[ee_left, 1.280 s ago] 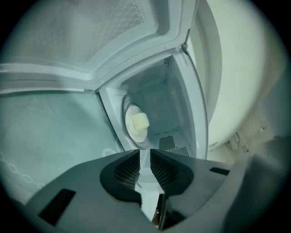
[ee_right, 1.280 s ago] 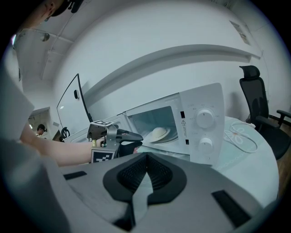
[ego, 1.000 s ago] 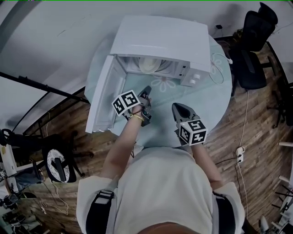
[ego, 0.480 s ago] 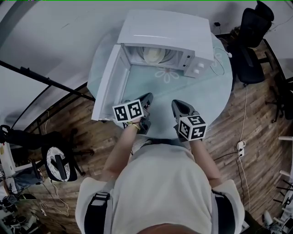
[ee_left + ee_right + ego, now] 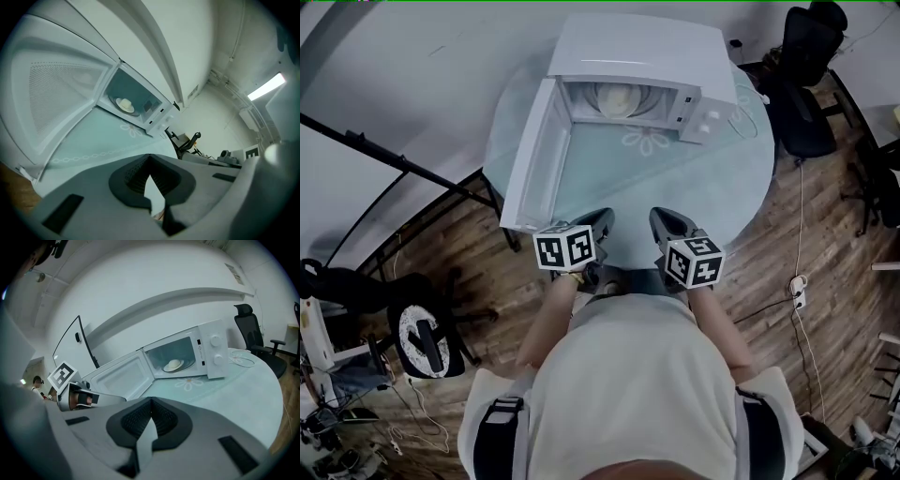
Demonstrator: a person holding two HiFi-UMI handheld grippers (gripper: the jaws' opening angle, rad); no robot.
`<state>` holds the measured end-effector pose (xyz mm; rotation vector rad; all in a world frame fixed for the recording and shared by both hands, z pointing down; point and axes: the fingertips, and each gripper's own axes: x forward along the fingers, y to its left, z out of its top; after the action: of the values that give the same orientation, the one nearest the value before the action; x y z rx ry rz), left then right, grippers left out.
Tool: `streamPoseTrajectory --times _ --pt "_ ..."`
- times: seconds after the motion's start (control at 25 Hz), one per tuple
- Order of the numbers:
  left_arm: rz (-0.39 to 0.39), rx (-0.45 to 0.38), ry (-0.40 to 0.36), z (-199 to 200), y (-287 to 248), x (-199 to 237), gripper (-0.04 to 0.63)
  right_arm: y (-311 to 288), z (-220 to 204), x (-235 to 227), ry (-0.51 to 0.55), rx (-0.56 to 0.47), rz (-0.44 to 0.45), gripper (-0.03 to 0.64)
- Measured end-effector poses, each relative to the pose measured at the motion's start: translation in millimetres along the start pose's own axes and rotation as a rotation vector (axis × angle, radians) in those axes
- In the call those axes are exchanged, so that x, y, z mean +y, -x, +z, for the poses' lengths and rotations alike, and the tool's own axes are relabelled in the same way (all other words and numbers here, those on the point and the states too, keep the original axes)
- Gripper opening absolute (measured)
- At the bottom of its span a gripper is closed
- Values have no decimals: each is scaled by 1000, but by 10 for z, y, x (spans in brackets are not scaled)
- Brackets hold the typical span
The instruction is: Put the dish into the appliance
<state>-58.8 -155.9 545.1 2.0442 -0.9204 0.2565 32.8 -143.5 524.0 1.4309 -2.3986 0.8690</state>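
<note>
A pale dish (image 5: 622, 97) (image 5: 124, 104) (image 5: 174, 364) lies inside the white microwave (image 5: 647, 56) (image 5: 213, 355), whose door (image 5: 532, 159) (image 5: 51, 89) (image 5: 119, 373) hangs wide open to the left. Both grippers are held back at the round table's near edge, well short of the microwave. My left gripper (image 5: 598, 225) (image 5: 150, 164) is shut with nothing in it. My right gripper (image 5: 666, 223) (image 5: 151, 408) is shut and empty too. The left gripper (image 5: 79, 397) also shows in the right gripper view.
The microwave stands on a round pale-green table (image 5: 712, 187) with a flower print (image 5: 649, 141). A white cable (image 5: 241, 359) lies beside the microwave. Black office chairs (image 5: 802, 75) stand to the right. A black stand pole (image 5: 394, 159) crosses at the left above a wooden floor.
Both grippers have drawn back toward me from near the microwave to the table's near edge. The dish stays inside the open microwave.
</note>
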Motion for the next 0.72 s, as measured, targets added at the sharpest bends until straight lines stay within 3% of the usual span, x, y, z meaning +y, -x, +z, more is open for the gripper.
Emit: streamPoseTrajectory --times 0.72 --pt "-11 20 12 -377 401 52 9 192 -350 345 13 20 -23 8"
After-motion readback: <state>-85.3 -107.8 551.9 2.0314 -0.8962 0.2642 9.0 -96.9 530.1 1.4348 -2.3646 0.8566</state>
